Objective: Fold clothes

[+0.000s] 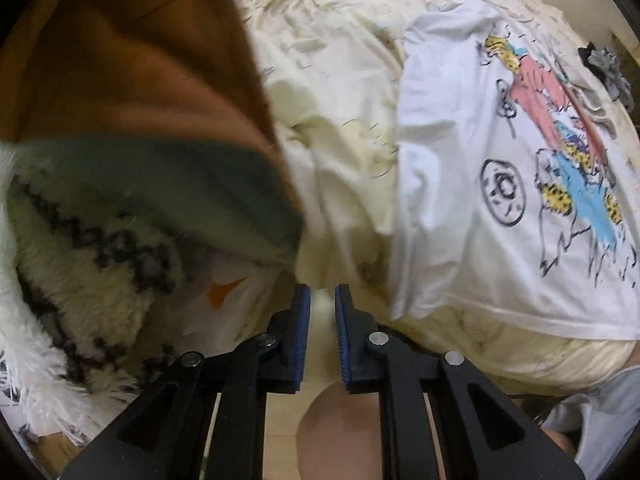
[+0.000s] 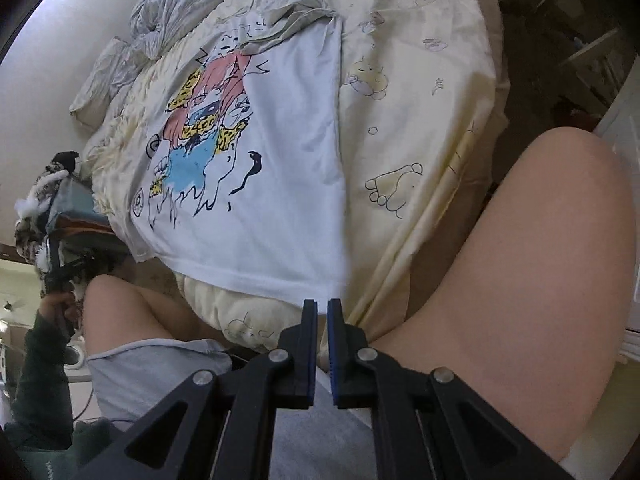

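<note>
T-shirt (image 2: 280, 184): spread print-up on the bed (image 2: 416, 128), hem at its near edge.
Left tool (image 1: 322, 300): slightly apart, empty.
Right tool (image 2: 322, 308): slightly apart, empty.
Risk: pinching the bed cover with the hem would likely drag both.

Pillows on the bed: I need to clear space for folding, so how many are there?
2: a crumpled grey pillow at the bed's far end, and a pale pillow beside it by the wall. Others may be hidden.
</note>
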Demonstrator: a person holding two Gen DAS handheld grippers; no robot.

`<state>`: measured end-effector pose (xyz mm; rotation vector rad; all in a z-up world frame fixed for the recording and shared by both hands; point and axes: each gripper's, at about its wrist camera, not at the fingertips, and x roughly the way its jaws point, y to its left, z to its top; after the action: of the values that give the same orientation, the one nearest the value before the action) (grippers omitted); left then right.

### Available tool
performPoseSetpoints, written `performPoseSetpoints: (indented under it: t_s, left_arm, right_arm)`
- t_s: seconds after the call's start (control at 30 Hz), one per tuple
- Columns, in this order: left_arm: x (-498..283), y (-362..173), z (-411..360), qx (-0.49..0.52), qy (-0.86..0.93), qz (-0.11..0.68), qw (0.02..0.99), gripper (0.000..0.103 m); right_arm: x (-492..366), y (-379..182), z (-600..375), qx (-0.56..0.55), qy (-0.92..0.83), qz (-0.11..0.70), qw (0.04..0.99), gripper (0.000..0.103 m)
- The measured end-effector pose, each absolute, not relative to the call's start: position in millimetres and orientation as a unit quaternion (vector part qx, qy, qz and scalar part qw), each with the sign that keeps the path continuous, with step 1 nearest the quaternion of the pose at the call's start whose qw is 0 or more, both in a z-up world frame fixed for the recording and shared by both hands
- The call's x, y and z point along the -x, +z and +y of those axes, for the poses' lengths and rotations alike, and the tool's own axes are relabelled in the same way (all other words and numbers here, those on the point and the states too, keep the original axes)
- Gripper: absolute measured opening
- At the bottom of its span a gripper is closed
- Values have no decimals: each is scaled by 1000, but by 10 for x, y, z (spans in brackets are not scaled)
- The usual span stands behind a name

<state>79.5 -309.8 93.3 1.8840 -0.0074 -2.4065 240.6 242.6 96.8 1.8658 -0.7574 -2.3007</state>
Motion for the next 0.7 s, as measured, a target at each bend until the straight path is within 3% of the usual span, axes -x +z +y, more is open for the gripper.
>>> performPoseSetpoints:
  t_s: [0.2, 0.33, 0.7]
  left_arm:
    - [-663, 1034, -2909, -600, -800, 16, 30, 14]
    - [-525, 1165, -2763, -582, -812, 37, 14, 14]
    - [203, 1507, -2190, -576, -806, 114, -74, 15]
  right_arm:
    - [-2210, 1158, 2582, -567, -782, -254, 50, 7]
    - [-1818, 1280, 2695, -515, -812, -266, 66, 25]
    - [-388, 1238, 2433, -495, -833, -220, 112, 25]
